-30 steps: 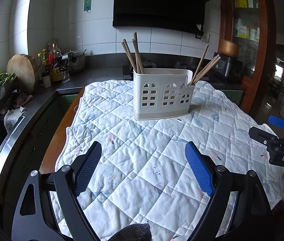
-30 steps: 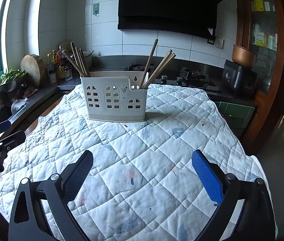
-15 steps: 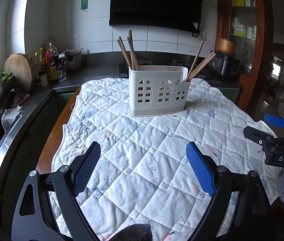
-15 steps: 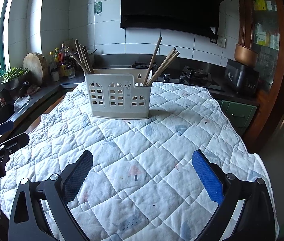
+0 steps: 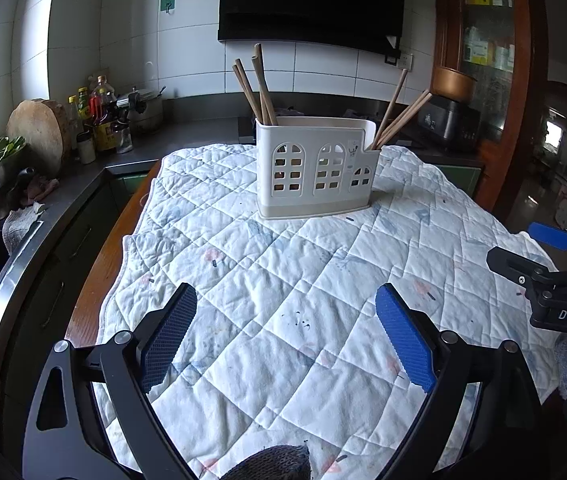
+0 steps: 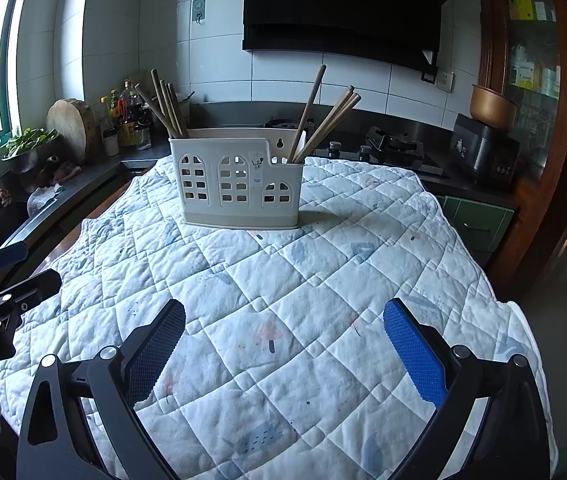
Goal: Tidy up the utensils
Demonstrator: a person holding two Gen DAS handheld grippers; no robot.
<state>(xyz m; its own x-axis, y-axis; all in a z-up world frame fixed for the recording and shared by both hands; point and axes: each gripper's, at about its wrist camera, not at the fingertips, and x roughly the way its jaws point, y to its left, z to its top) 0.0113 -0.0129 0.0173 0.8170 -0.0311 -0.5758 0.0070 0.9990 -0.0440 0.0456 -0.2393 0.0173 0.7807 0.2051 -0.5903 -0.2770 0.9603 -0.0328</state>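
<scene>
Utensil holder [image 5: 315, 170] upright on quilted cloth [image 5: 283, 280] covering desk, far centre; chopsticks [image 5: 257, 84] in left compartment, more chopsticks [image 5: 401, 118] in right compartment, leaning right. Left gripper [image 5: 286, 334] above near cloth: jaws wide apart, just been opening, nothing between. Right gripper [image 6: 285, 354] beside it, well short of holder: jaws wide apart, empty

Matt white plastic utensil holder [image 5: 315, 168] with wooden chopsticks [image 5: 261, 84], ahead of the textured blue pads [image 5: 403, 340]; quilted, stained cloth [image 5: 283, 280] beneath; glossy wall tiles [image 5: 131, 40] beyond.
</scene>
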